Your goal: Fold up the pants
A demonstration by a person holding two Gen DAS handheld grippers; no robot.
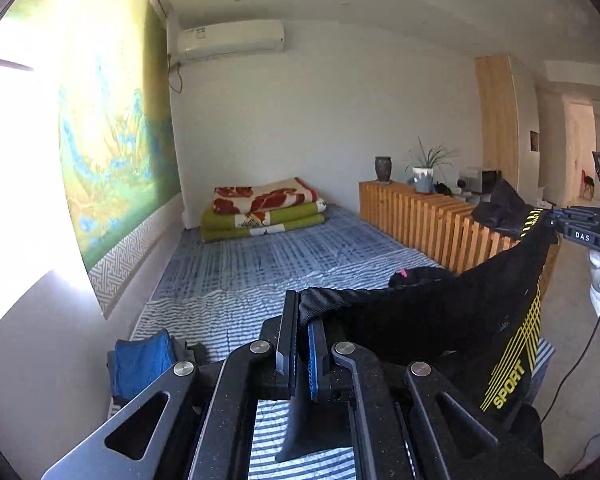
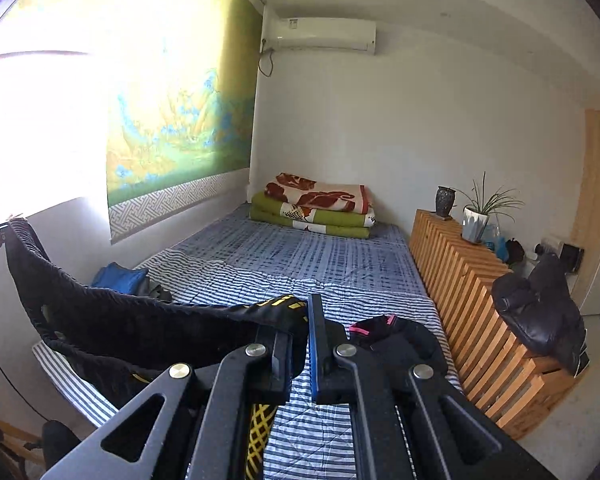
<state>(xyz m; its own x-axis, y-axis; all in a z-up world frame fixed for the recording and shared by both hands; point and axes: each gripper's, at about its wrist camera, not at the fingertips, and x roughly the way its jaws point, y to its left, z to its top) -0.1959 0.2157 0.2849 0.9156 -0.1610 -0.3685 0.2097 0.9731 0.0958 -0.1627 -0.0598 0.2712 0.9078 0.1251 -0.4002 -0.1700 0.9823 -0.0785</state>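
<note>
Two corners of black pants (image 1: 440, 320) pinched at the waistband, one in left gripper (image 1: 302, 344), one in right gripper (image 2: 300, 344), both jaws clamped shut. Soft, light, limp; hanging above striped bed (image 1: 240, 280). Best gripped along waistband or hems.

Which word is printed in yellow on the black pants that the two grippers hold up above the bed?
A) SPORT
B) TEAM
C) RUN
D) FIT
A: in the left wrist view the black pants, held between the left gripper and the right gripper, show the yellow word SPORT beside the yellow stripes.
</note>
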